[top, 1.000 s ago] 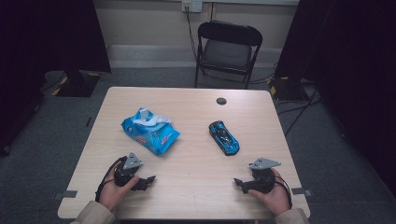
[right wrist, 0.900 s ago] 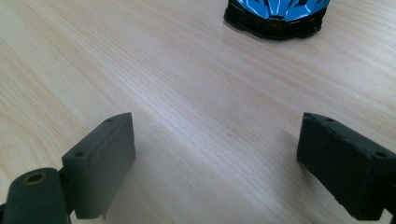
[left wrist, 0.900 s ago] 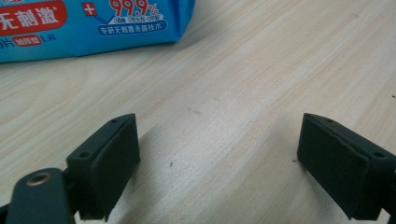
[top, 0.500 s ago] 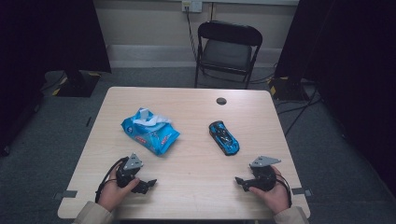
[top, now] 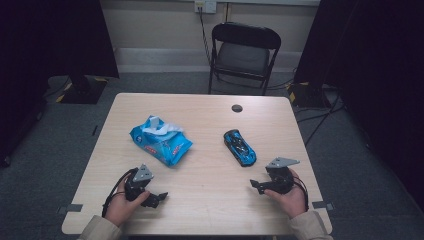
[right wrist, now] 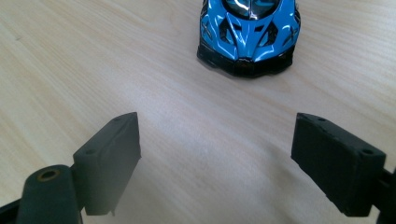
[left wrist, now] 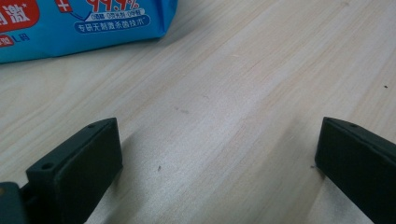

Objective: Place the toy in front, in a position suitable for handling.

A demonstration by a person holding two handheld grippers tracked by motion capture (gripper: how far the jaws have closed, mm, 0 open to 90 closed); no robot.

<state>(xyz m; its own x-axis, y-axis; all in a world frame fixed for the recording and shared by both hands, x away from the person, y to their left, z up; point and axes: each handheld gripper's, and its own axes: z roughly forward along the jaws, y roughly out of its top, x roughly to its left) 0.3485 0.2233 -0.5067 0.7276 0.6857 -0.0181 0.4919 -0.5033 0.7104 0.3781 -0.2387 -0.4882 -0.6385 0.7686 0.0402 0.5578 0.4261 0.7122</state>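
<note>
1. On the worktop [top: 210, 125], the blue toy car [top: 240, 147] serves as the landmark, lying right of centre with its nose towards the person's edge.
2. Just short of the car's nose, towards the near right corner, the right hand-held gripper [top: 256, 186] sits in the person's right hand [top: 290, 197]; its jaws stand wide with only bare wood between them.
3. In the right gripper view the car [right wrist: 249, 35] faces the jaws head-on, clear of both.
4. Well to the left of the car, near the front edge, the left hand-held gripper [top: 159, 196] rests in the left hand [top: 122, 207]; its jaws have just been opening and now stand wide, nothing between them.
5. Left of the car and slightly farther back lies a blue wet-wipe pack [top: 161, 141], apart from both grippers; the left gripper view shows its edge [left wrist: 84, 23] beyond the jaws.
6. Beyond the car, behind the worktop's far edge, stands a black folding chair [top: 243, 55].
</note>
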